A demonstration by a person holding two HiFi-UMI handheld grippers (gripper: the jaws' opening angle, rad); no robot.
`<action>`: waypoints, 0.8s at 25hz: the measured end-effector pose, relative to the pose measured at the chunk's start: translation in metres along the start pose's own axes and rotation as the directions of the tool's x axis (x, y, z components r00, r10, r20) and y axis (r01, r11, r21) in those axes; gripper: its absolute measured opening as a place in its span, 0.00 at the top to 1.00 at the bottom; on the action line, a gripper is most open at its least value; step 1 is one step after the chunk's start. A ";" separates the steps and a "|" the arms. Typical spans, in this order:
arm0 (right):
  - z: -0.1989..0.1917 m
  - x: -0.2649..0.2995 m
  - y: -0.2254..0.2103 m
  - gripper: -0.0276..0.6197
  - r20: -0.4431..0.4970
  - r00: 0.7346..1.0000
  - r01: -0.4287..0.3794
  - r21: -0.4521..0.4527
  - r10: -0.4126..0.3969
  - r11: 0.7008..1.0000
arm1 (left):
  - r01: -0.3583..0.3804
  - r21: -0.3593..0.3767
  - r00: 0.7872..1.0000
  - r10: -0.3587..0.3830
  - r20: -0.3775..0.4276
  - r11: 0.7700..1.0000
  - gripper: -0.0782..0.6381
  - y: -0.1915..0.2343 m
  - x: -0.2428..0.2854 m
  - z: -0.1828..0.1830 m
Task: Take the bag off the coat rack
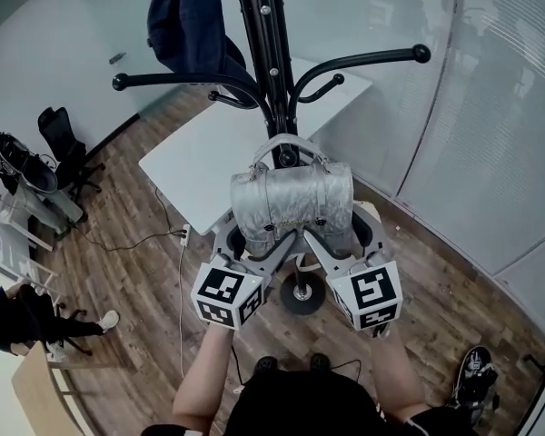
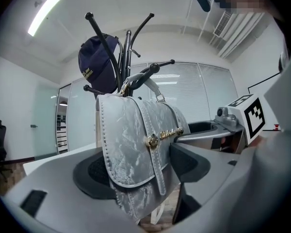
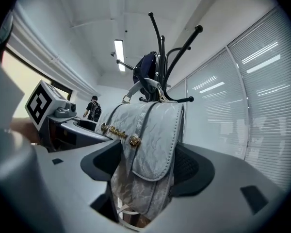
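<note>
A silver-grey quilted handbag [image 1: 291, 203] with a gold clasp hangs by its handles from a hook of the black coat rack [image 1: 271, 53]. My left gripper [image 1: 259, 243] straddles the bag's left end and my right gripper [image 1: 341, 239] its right end. In the left gripper view the bag [image 2: 136, 144] fills the gap of the left gripper [image 2: 138, 169], with a dark pad against each face. The right gripper view shows the same: the bag [image 3: 150, 140] sits between the pads of the right gripper [image 3: 148, 166], touching both. The bag's handles still loop over the hook.
A navy cap [image 1: 186, 21] hangs on another rack arm. The rack's round base [image 1: 302, 296] stands on the wood floor below the grippers. A white table [image 1: 209, 153] lies behind, a glass wall with blinds [image 1: 490, 134] at the right, a person [image 1: 27, 321] at the far left.
</note>
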State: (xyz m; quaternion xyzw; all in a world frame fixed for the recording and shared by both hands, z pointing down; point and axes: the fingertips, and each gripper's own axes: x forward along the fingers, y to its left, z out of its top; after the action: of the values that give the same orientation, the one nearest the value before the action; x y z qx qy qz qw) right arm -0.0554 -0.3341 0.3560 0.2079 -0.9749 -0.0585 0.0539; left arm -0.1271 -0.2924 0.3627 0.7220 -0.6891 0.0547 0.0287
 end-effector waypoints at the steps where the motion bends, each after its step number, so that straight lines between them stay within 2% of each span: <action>1: 0.002 -0.002 0.002 0.44 0.004 1.000 -0.008 -0.003 0.008 1.000 | -0.004 -0.003 1.000 0.004 0.002 1.000 0.39 -0.001 -0.002 0.000; 7: 0.013 -0.010 0.008 0.46 0.036 0.998 -0.051 -0.022 0.052 0.998 | -0.054 -0.015 0.998 0.054 0.010 0.998 0.40 -0.008 -0.013 0.005; 15: 0.034 -0.020 0.009 0.48 0.089 0.993 -0.064 -0.077 0.071 0.995 | -0.089 0.004 0.993 0.088 0.073 0.996 0.42 -0.014 -0.023 0.025; 20: 0.042 -0.026 0.020 0.49 0.106 0.992 -0.058 -0.097 0.068 0.994 | -0.077 0.002 0.993 0.077 0.090 0.997 0.42 -0.014 -0.036 0.029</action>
State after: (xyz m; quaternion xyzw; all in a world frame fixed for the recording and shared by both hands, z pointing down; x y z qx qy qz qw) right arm -0.0448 -0.3014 0.3154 0.1707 -0.9787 -0.1136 0.0118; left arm -0.1137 -0.2590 0.3301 0.6967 -0.7169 0.0248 -0.0064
